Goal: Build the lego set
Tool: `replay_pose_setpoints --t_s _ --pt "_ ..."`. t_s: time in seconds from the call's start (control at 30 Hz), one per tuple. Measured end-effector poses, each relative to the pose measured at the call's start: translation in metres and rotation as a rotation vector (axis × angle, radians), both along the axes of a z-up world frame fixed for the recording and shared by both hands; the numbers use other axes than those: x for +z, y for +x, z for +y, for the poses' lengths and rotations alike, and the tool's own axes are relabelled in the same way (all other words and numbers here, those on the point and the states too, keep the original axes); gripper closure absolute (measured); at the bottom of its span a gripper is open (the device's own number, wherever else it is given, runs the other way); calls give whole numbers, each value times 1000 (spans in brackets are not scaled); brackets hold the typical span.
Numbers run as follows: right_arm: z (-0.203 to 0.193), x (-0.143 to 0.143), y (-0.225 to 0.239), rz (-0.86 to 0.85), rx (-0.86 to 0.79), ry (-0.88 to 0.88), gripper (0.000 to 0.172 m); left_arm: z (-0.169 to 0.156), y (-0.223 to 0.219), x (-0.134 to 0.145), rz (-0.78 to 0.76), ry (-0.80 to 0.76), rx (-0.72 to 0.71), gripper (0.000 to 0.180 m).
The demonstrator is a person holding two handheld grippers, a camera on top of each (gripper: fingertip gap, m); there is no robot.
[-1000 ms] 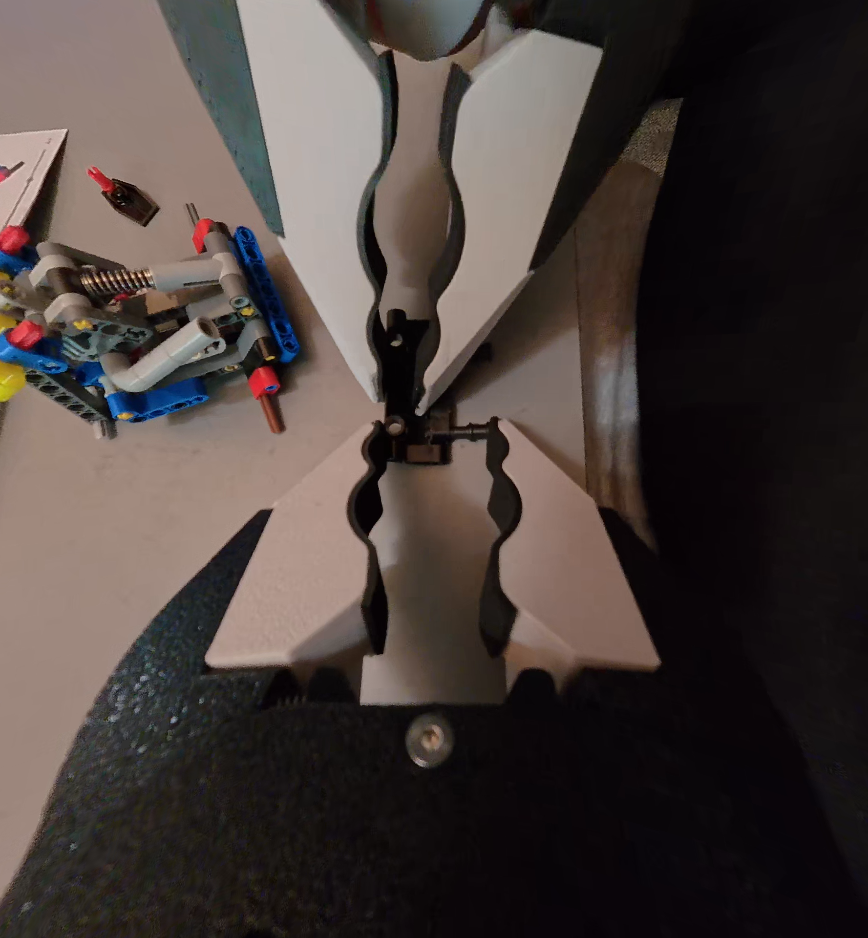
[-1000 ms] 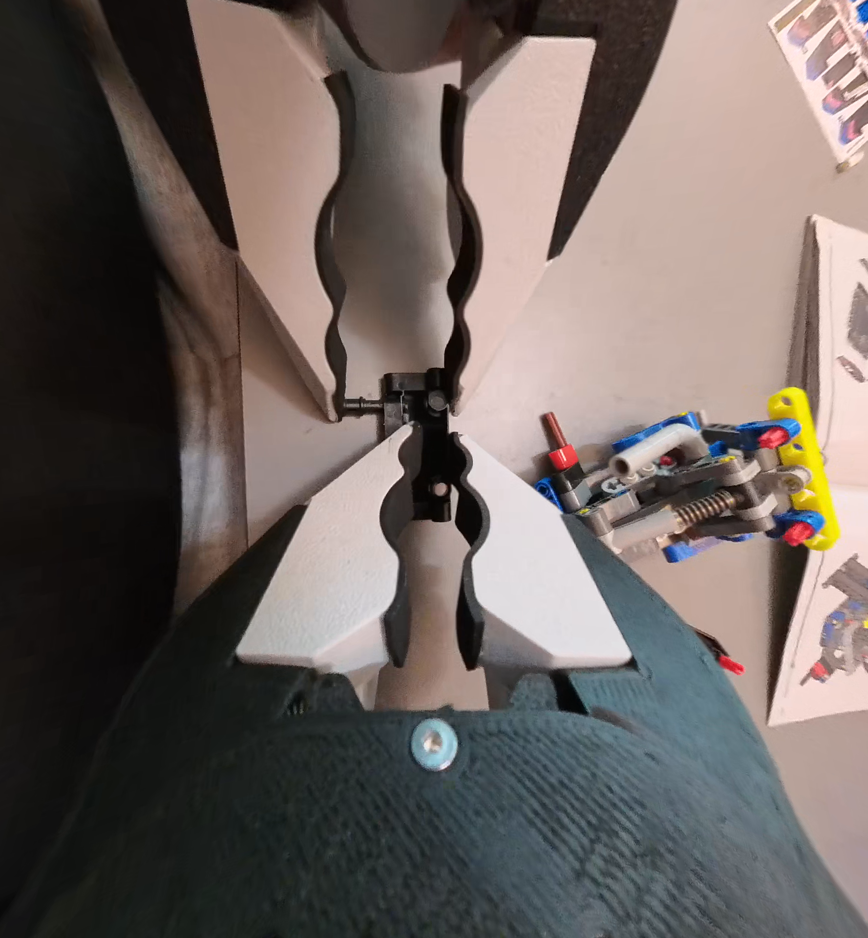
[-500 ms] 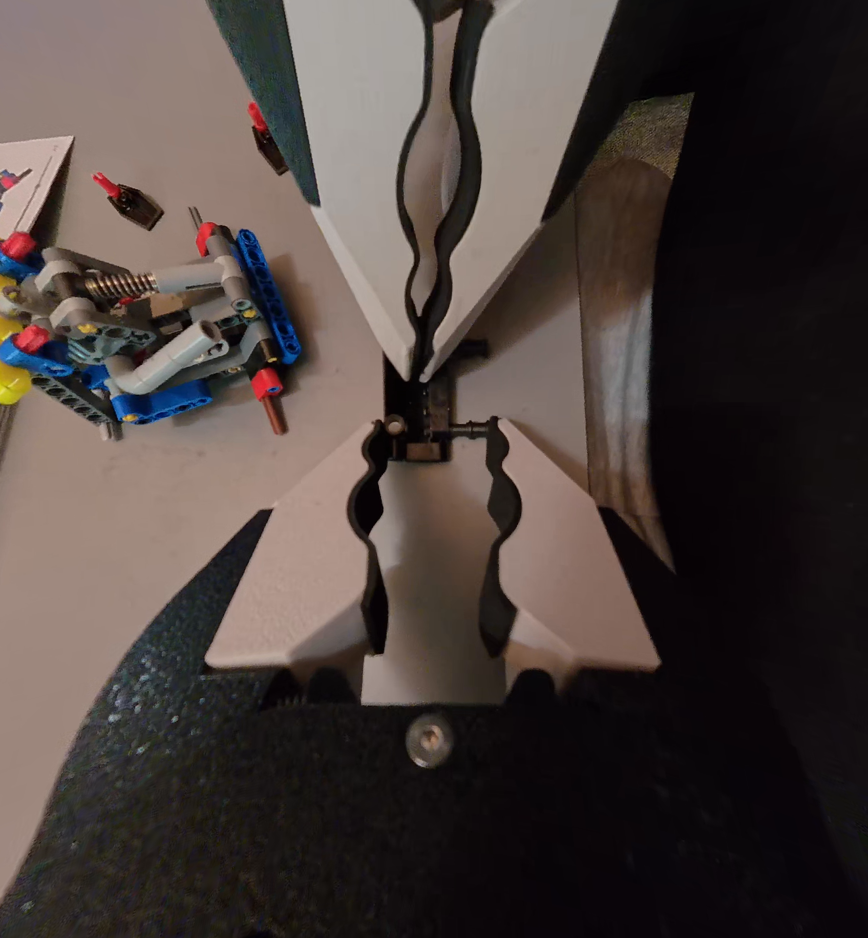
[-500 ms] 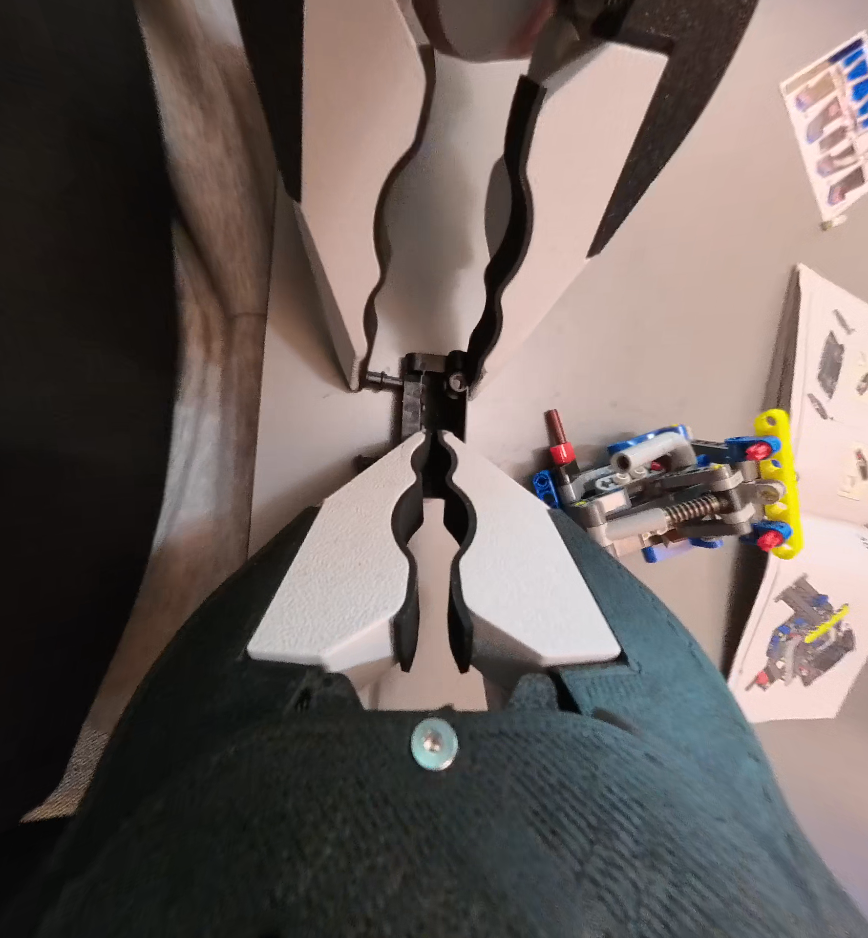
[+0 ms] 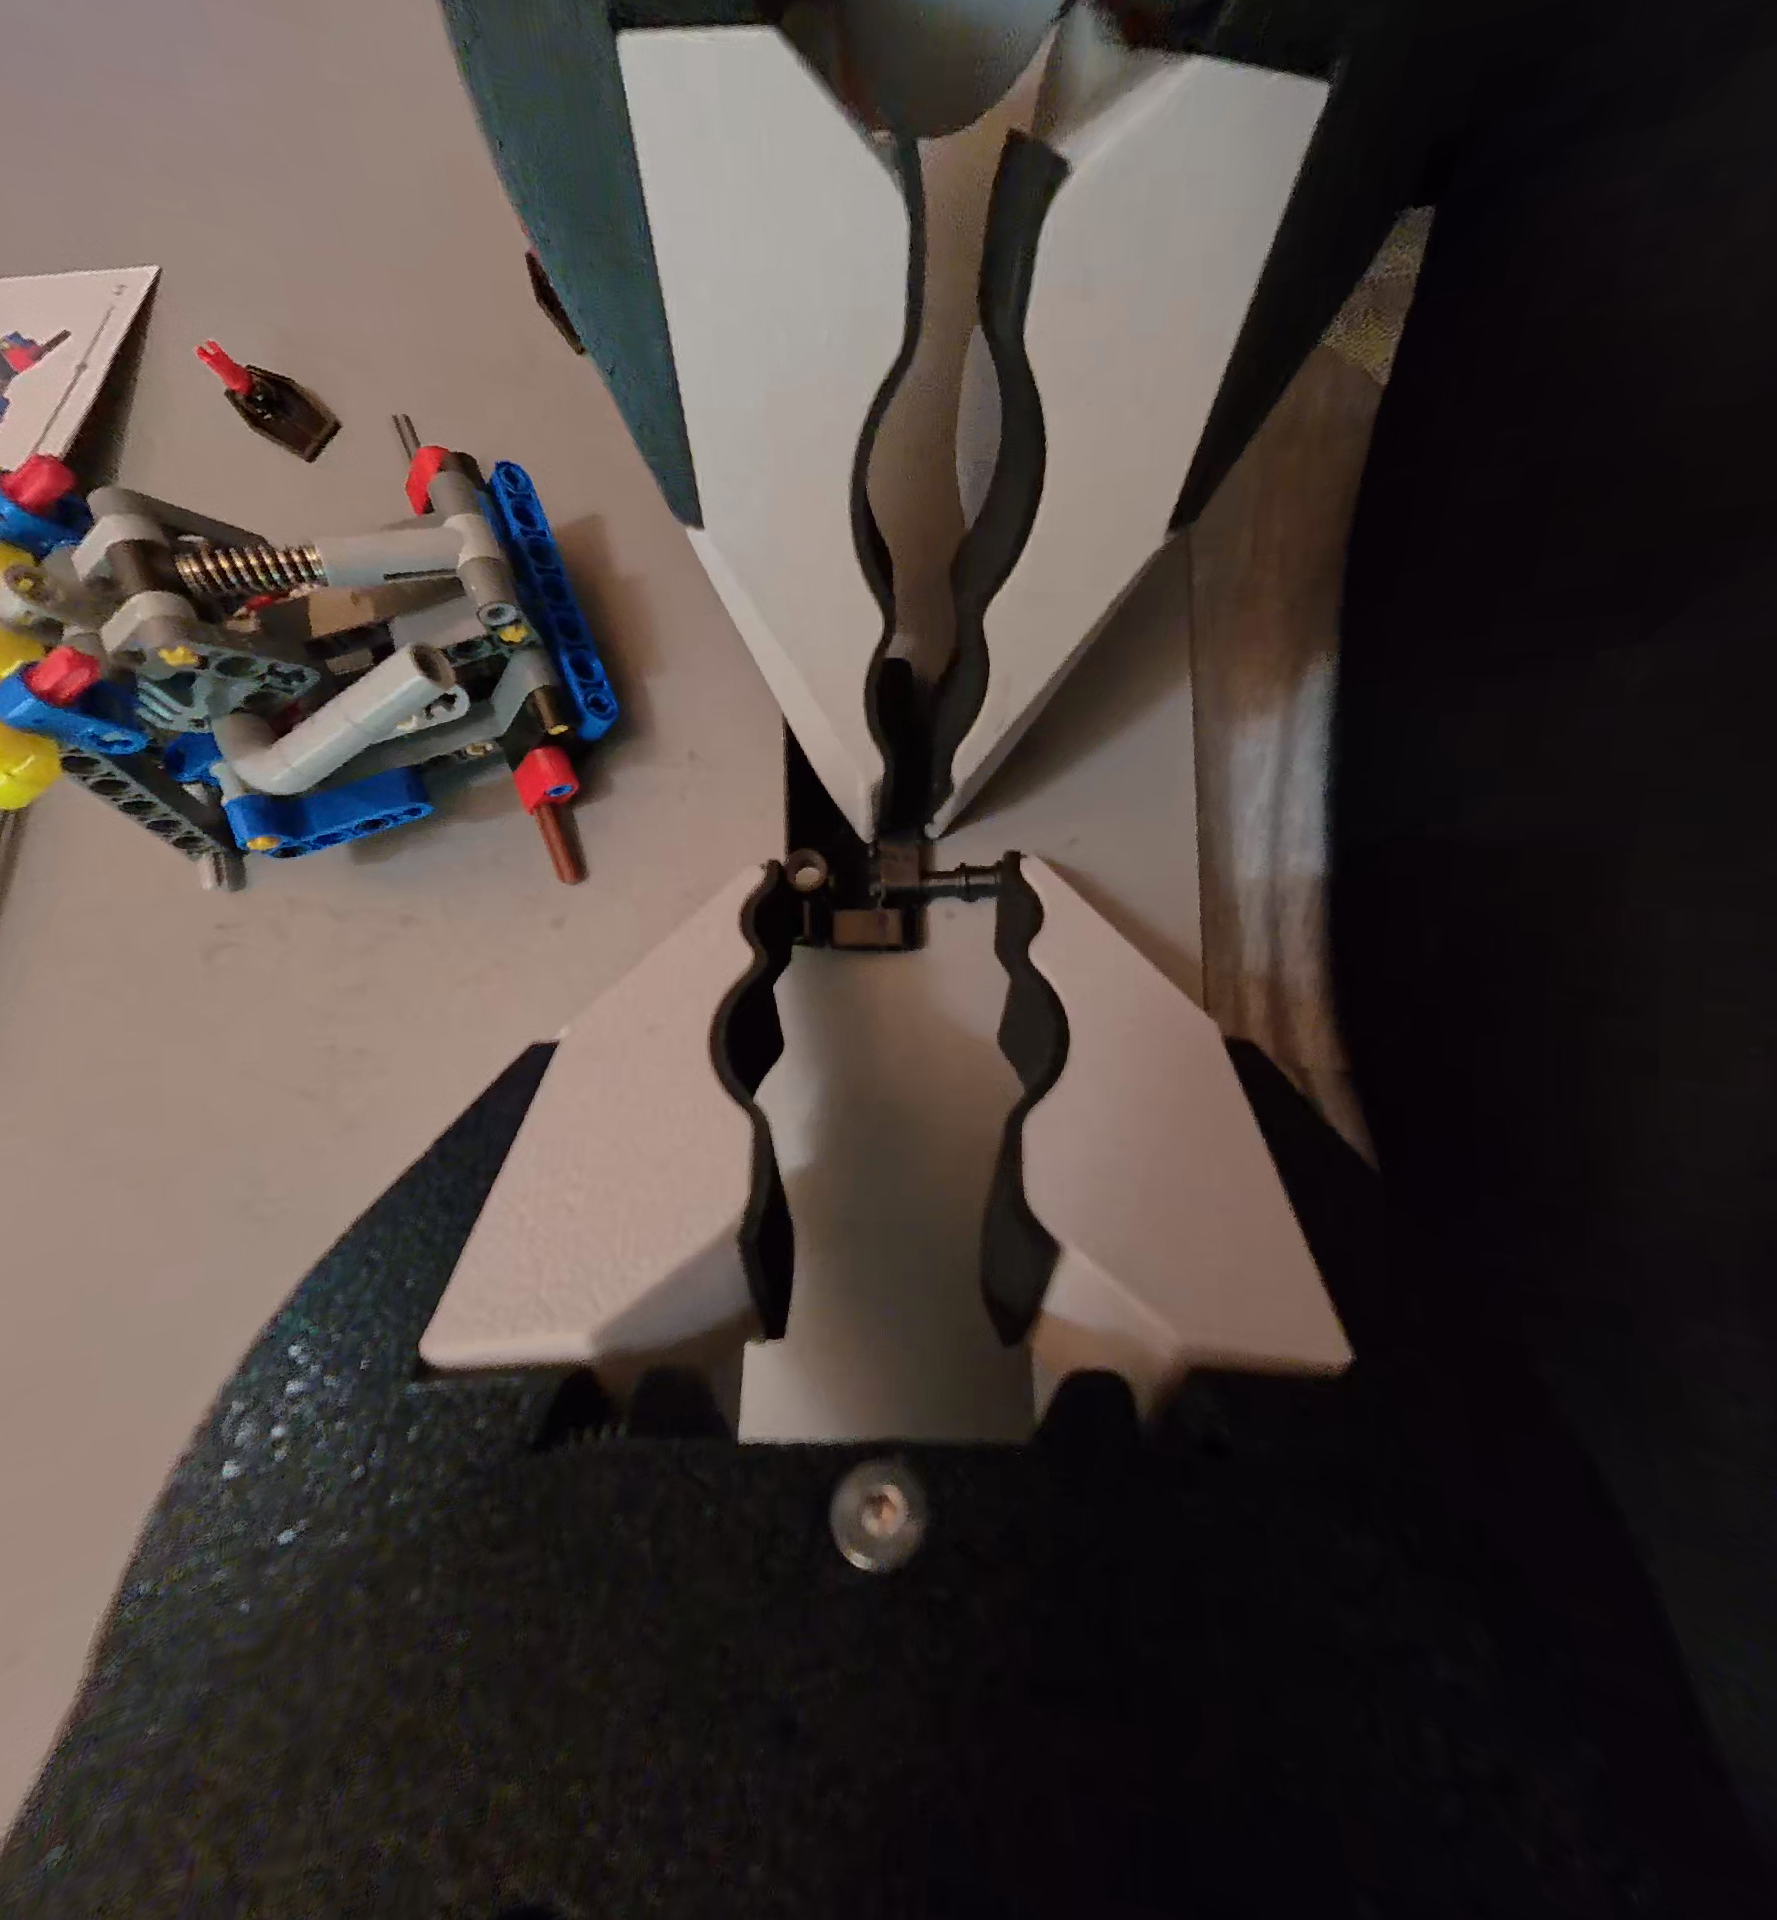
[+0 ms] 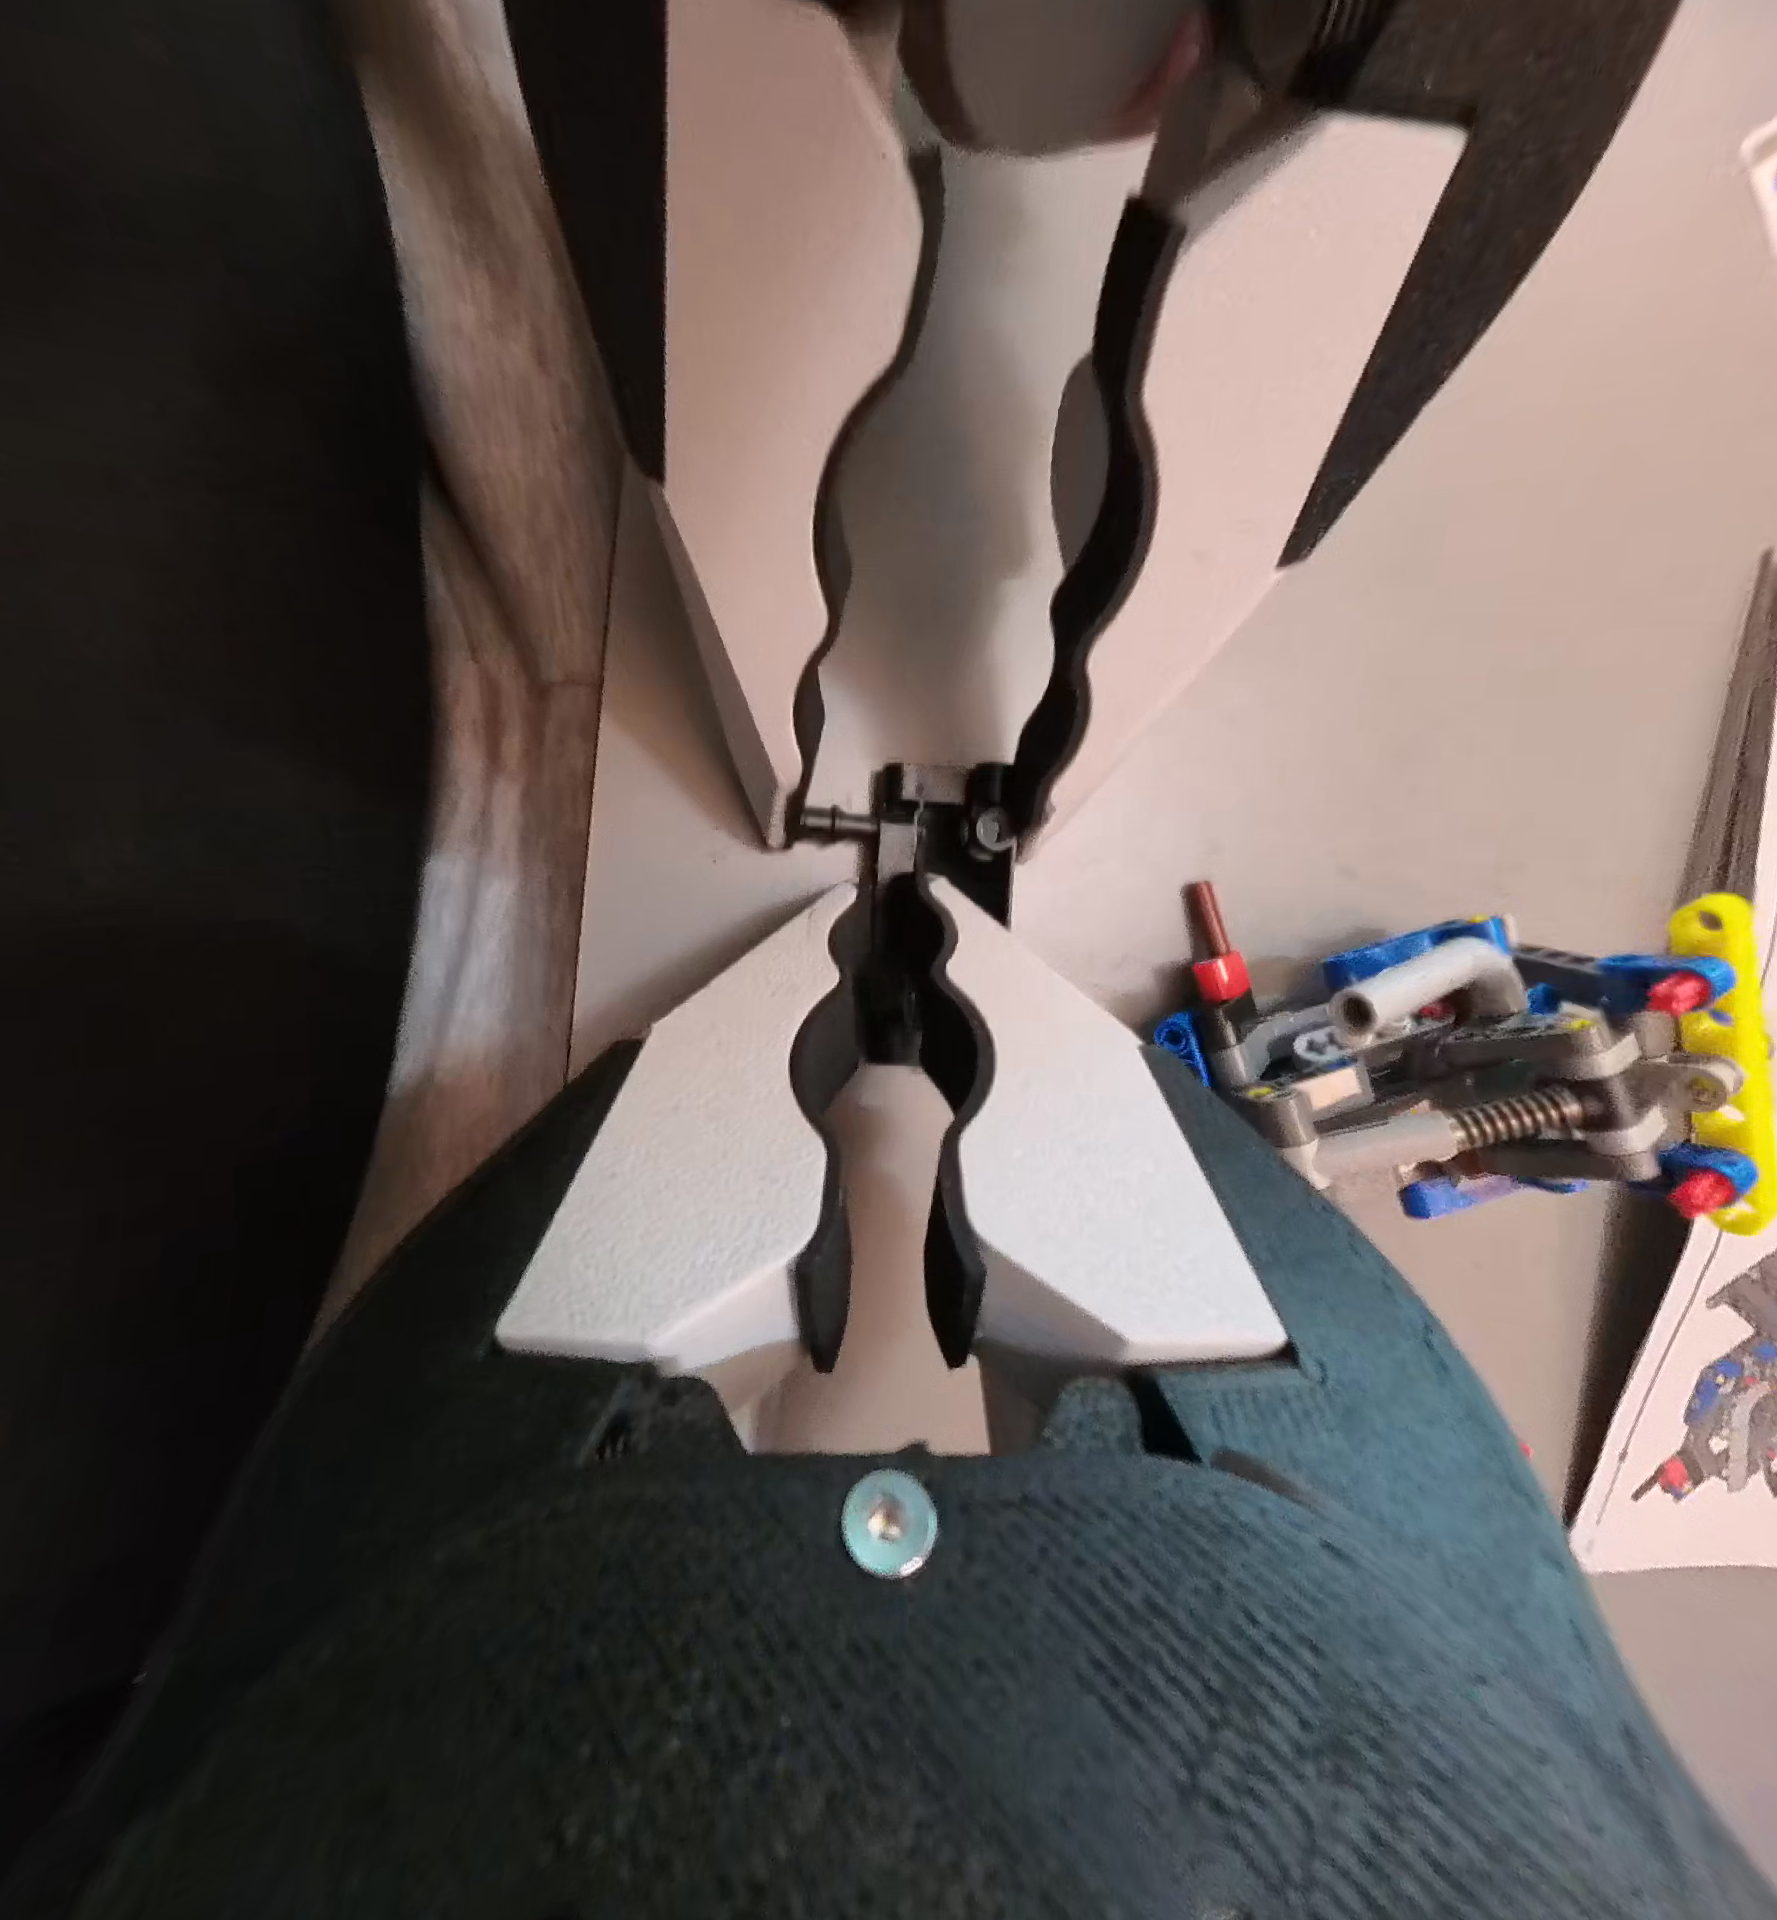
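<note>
- The left gripper [image 5: 889,883] rises from the bottom centre of its own view, jaws held fairly wide, with a small black toy-brick assembly [image 5: 868,894] spanning them. One pad meets the piece's round-holed end, and the other pad meets the tip of a thin black pin [image 5: 967,881] sticking out sideways.
- The right gripper [image 6: 892,914] rises from the bottom centre of its view, jaws narrow. Its pads [image 6: 951,961] pinch the long black stem [image 6: 889,997] of the same assembly, which runs down between them.
- The two grippers meet tip to tip at mid-frame in both views, each entering the other's view from the top.
- A larger brick model [image 5: 271,665] in blue, grey, yellow and red, with a metal spring, lies on the grey table [image 5: 240,1039] at the left of the left view and at the right of the right view [image 6: 1486,1060], apart from both grippers.
- A small dark piece with a red peg [image 5: 276,405] lies above the model at upper left.
- An open instruction booklet [image 6: 1757,1195] lies along the right edge of the right view.
- A wooden table edge [image 5: 1268,831] runs down the right of the left view.
</note>
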State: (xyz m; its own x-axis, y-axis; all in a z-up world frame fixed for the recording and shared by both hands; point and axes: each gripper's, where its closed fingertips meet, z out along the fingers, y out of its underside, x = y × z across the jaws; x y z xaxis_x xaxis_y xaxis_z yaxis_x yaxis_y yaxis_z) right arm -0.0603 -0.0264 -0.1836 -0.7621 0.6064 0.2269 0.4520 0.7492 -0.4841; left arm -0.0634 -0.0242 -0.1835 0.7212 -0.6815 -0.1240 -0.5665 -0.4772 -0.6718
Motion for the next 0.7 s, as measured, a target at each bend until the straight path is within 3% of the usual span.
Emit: replay_pose_setpoints --t_s 0.43,0.6,0.7 --pt "-2 0 0 28 -31 65 168 -2 1 1 -20 22 61 141" --pt "-1 0 0 24 -41 90 168 -1 -2 3 18 95 112 140" --pt "-4 0 2 23 -50 51 168 -4 -5 5 29 123 157 131"
